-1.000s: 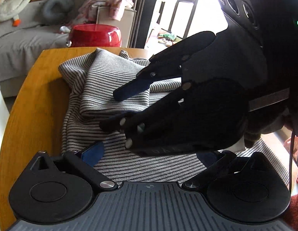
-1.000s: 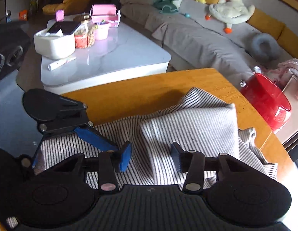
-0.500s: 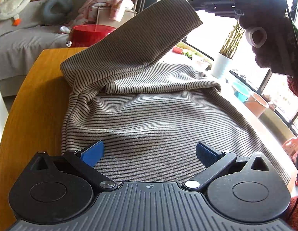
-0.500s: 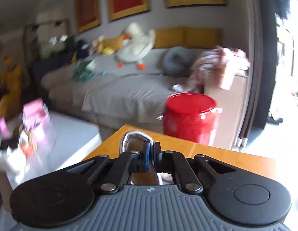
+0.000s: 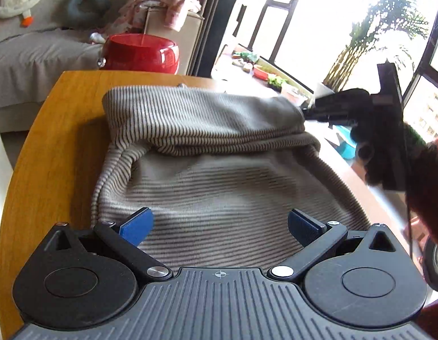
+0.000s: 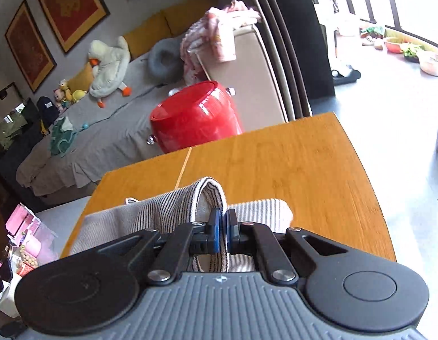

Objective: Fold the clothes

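Observation:
A grey striped garment [image 5: 219,187] lies spread on the wooden table [image 5: 49,147]. Its sleeve [image 5: 202,113] stretches across the far part, pulled out to the right. My right gripper [image 5: 306,113] is shut on the sleeve's cuff [image 6: 210,195] there; in the right wrist view the blue pads [image 6: 216,226] pinch the cuff's edge at my right gripper [image 6: 223,223]. My left gripper [image 5: 219,223] hovers open over the garment's near part, with nothing between its blue pads [image 5: 136,223].
A red pot-shaped stool [image 5: 139,53] stands just beyond the table's far edge, with a grey sofa [image 5: 34,53] behind it. Bare table top [image 6: 289,164] lies to the right of the garment. Windows and plants [image 5: 383,34] are at the right.
My right gripper closed on the sleeve's cuff, lifted it up off the body and swung it across to the right, now lower. The left gripper stayed put and open.

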Demonstrator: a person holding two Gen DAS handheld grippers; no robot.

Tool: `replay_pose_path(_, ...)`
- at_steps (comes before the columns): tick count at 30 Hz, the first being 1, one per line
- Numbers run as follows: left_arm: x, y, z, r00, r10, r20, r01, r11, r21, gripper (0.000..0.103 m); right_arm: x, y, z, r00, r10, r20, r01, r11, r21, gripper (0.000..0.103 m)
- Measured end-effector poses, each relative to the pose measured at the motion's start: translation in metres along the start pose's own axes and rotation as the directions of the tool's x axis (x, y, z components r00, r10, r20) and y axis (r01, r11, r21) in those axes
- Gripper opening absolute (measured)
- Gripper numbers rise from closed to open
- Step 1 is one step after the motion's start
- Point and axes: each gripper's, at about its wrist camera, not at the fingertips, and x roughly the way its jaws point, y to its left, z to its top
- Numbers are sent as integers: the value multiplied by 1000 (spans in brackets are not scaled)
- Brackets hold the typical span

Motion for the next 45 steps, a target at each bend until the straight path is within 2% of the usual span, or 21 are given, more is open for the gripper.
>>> replay_pose_path(4, -8, -8, 26, 997, -2, 77, 0, 999, 36, 103, 9, -23, -16, 996, -82, -43, 84, 996, 42, 4)
replay_pose_path(6, -6, -14, 39, 995, -2, 102, -5, 998, 70, 103, 3, -26, -21, 993, -117, -10, 118, 993, 31, 8)
replay_pose_path(8, 2, -20, 50, 992, 18, 125, -32, 994, 108, 103, -9, -19, -23, 994, -100, 48, 101, 995, -14, 10)
replay_pose_path(10, 19, -23, 56, 990, 77, 122, -93, 987, 129, 103, -18, -9, -21, 995, -34, 89, 37, 999, -32, 29)
replay_pose_path(13, 48, -27, 60, 978, 189, 87, -200, 967, 157, 103, -20, 7, -16, 992, 56, 116, -51, 998, -48, 46)
replay_pose_path(15, 57, -28, 60, 979, 194, 68, -203, 965, 167, 103, -9, 16, -16, 991, 94, 95, -88, 994, -63, 56)
replay_pose_path(18, 60, -29, 60, 980, 191, 60, -198, 965, 174, 103, 13, 23, -22, 994, 101, 42, -97, 993, -71, 55)
replay_pose_path(21, 61, -29, 60, 980, 193, 53, -199, 961, 191, 103, 13, 29, -25, 991, 122, 53, -117, 988, -98, 10)
replay_pose_path(27, 66, -24, 60, 979, 197, 43, -202, 961, 187, 103, -28, 24, 0, 964, 194, 180, -188, 981, -51, 5)
replay_pose_path(30, 68, -21, 58, 979, 203, 34, -206, 961, 183, 103, -27, 9, -7, 979, 134, 154, -132, 991, -24, 3)
replay_pose_path(33, 68, -18, 56, 977, 212, 22, -212, 960, 181, 103, -12, -6, -27, 997, 17, 80, -15, 1000, -19, 3)
replay_pose_path(35, 64, -14, 56, 978, 208, 18, -208, 963, 170, 103, -4, -12, -40, 996, -74, 58, 77, 995, -62, 4)
replay_pose_path(36, 61, -10, 57, 979, 204, 17, -204, 966, 158, 103, -4, -14, -43, 994, -93, 60, 97, 993, -70, 5)
replay_pose_path(39, 50, 4, 58, 982, 186, 32, -189, 976, 112, 103, -15, -20, -36, 995, -40, 88, 42, 999, -22, 7)
replay_pose_path(41, 43, 13, 58, 983, 180, 48, -183, 980, 76, 103, -23, -22, -29, 993, 18, 113, -19, 1000, 8, 17)
replay_pose_path(43, 39, 21, 57, 981, 187, 47, -189, 981, 51, 103, -27, -21, -25, 989, 72, 130, -77, 997, 30, 39)
replay_pose_path(45, 39, 22, 57, 981, 188, 37, -190, 981, 49, 103, -23, -16, -25, 987, 101, 128, -106, 994, 33, 44)
